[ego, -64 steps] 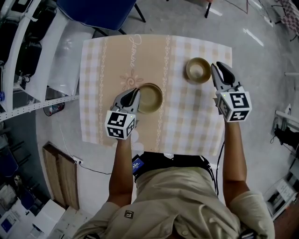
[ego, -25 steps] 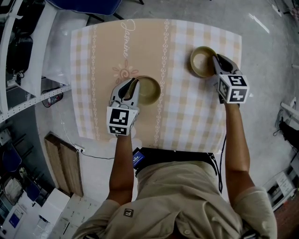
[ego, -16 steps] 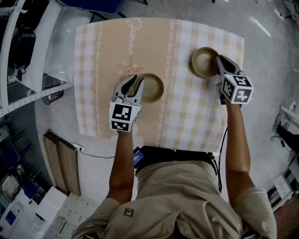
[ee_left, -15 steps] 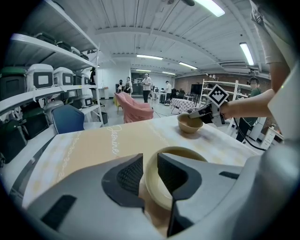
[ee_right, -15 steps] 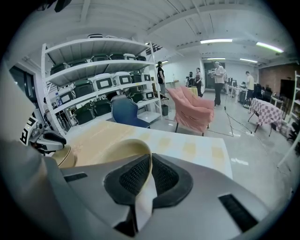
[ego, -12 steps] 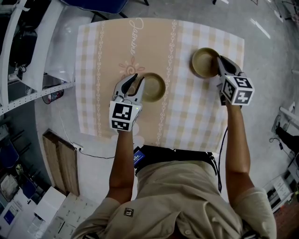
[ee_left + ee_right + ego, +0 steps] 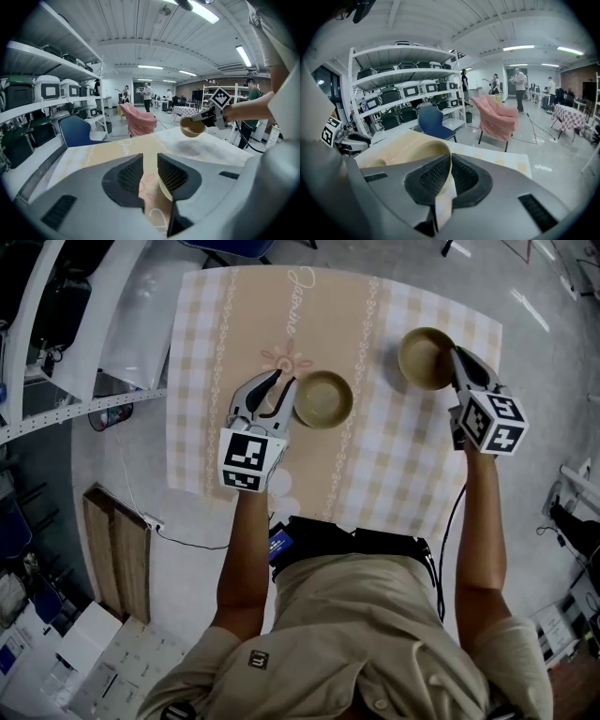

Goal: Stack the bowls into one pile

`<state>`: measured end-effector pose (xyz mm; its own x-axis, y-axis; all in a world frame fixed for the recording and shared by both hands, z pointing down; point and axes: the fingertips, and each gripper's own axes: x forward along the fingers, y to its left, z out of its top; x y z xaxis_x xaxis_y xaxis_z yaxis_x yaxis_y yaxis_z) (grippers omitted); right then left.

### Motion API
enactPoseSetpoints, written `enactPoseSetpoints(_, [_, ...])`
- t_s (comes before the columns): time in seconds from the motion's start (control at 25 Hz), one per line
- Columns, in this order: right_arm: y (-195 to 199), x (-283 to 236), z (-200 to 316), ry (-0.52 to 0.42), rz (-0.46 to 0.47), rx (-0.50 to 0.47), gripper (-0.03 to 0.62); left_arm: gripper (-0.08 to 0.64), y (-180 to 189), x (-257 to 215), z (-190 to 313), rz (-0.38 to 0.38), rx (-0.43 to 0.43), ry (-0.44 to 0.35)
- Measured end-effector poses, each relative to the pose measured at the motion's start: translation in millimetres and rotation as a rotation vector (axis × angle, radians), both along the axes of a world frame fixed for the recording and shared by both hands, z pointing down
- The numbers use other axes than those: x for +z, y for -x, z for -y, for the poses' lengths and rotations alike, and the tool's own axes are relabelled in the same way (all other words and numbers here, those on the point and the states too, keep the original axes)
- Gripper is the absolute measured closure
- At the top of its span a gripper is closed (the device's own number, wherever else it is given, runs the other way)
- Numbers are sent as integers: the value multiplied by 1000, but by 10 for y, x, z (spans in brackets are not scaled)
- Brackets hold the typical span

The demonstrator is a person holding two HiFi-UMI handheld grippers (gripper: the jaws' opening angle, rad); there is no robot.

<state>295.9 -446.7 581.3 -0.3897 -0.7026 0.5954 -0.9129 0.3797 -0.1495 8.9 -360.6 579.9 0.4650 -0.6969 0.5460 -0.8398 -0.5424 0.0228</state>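
Since a second ago, the left tongs [image 7: 274,390] have opened and come off the rim of the left bowl [image 7: 323,399]. Over the same second, the right tongs [image 7: 459,362] have lifted the right bowl [image 7: 425,358] off the table [image 7: 225,324].

The left tongs now stand open, with only tablecloth showing in their gap. The left bowl rests on the table just beside their tips, on the person's right side of them.

The right tongs are clamped on the right bowl's rim, with its wall pinched between the pads. The left gripper view shows that bowl in the air with its shadow on the cloth below.

The step in hand looks like carrying the held bowl over to the resting one. The next move calls for:
- carrying the held bowl across toward the left bowl
- centring it above that bowl
- lowering it until it nests, and only then releasing it
- keeping the left tongs clear of the path
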Motion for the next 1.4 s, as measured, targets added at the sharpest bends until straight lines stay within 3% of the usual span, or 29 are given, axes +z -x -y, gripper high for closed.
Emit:
enactPoseSetpoints(0.36, [468,-428,-119,-48,35,-43,577,483,388,-487,-116,-25,-43,-102])
enactPoseSetpoints(0.64, [861,-638,-297,-67,55,-79,577,550,689,-756,-326,-38,-57,-150])
enactPoseSetpoints(1.4, [1786,-675,-855,-44,64,-190,577,554,1334,-894,-993,-55,-111,-162])
